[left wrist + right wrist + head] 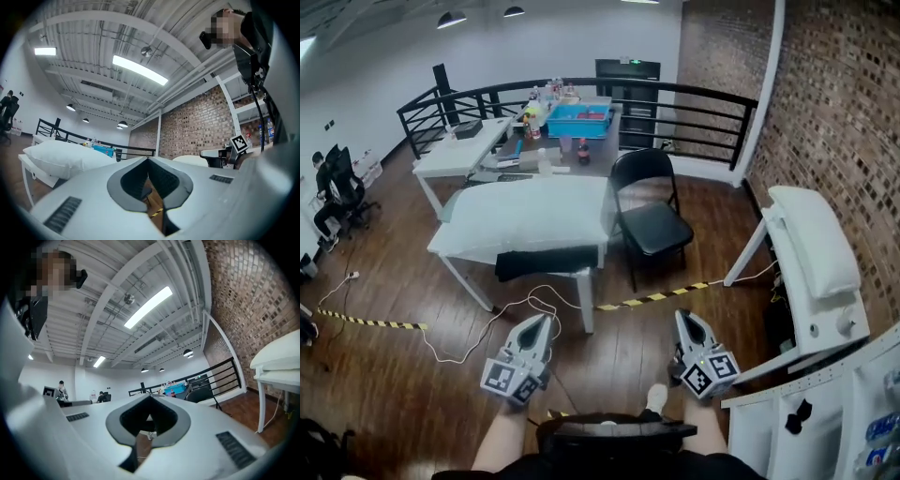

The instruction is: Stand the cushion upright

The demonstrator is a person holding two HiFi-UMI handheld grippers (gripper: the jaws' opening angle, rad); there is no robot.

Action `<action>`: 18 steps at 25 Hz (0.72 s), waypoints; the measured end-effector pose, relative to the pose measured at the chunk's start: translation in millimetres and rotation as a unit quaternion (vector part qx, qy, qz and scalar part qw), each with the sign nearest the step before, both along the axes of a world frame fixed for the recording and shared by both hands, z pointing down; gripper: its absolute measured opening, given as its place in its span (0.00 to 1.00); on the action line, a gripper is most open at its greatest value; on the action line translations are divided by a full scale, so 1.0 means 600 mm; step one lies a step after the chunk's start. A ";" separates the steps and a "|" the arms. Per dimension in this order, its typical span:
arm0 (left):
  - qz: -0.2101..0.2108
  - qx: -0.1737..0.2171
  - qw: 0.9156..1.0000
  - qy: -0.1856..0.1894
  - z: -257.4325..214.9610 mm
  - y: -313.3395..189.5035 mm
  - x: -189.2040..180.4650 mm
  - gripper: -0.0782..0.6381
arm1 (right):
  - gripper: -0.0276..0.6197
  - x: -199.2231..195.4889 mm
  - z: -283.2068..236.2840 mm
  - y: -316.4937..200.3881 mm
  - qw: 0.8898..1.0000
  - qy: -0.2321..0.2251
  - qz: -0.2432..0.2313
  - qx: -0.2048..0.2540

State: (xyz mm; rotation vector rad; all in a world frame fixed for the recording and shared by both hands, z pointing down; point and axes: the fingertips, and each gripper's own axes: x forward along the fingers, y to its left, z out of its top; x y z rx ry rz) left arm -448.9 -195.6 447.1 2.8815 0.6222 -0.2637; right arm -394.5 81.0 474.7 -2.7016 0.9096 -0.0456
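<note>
Cushion (530,214) flat, fills table (587,305) to edges; left gripper (541,321), right gripper (684,318) pressed together; open floor (609,349) btwn.

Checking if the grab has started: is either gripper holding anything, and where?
Nothing held: left gripper and right gripper are both shut and empty, away from the cushion.

far clutter (548,96): too small to identify | table (585,305) top: hidden under cushion (525,214)
</note>
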 end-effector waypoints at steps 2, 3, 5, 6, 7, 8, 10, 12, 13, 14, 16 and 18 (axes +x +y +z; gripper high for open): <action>-0.010 0.006 1.000 0.003 0.000 0.037 0.041 0.11 | 0.05 0.044 0.012 0.043 1.000 -0.001 -0.003 0.002; -0.015 0.007 1.000 0.004 -0.001 0.056 0.065 0.11 | 0.05 0.068 0.013 0.066 1.000 0.000 -0.005 -0.002; -0.022 0.011 1.000 0.008 -0.009 0.098 0.117 0.11 | 0.05 0.114 0.010 0.115 1.000 0.008 -0.005 -0.008; -0.024 0.015 1.000 0.010 -0.014 0.122 0.143 0.11 | 0.05 0.137 0.009 0.143 1.000 0.011 -0.003 -0.010; -0.025 0.017 0.999 0.013 -0.019 0.146 0.168 0.11 | 0.05 0.160 0.010 0.173 1.000 0.013 -0.002 -0.012; -0.027 0.017 0.999 0.016 -0.023 0.171 0.193 0.11 | 0.05 0.184 0.012 0.205 1.000 0.013 -0.001 -0.015; -0.034 0.013 0.999 0.023 -0.029 0.218 0.240 0.11 | 0.05 0.233 0.010 0.267 1.000 0.014 0.000 -0.024; -0.046 0.011 0.999 0.024 -0.030 0.258 0.284 0.11 | 0.05 0.279 0.002 0.322 0.999 0.018 0.001 -0.029; -0.050 0.012 0.998 0.022 -0.030 0.277 0.305 0.11 | 0.05 0.301 -0.003 0.346 0.999 0.019 0.001 -0.030; -0.050 0.014 0.998 0.019 -0.029 0.296 0.326 0.11 | 0.05 0.322 -0.006 0.367 0.999 0.020 0.002 -0.030; -0.042 0.022 0.999 0.012 -0.032 0.329 0.365 0.11 | 0.05 0.361 -0.010 0.397 0.999 0.020 0.000 -0.028; -0.039 0.028 0.999 0.007 -0.039 0.347 0.399 0.11 | 0.05 0.396 -0.011 0.416 0.999 0.021 -0.002 -0.030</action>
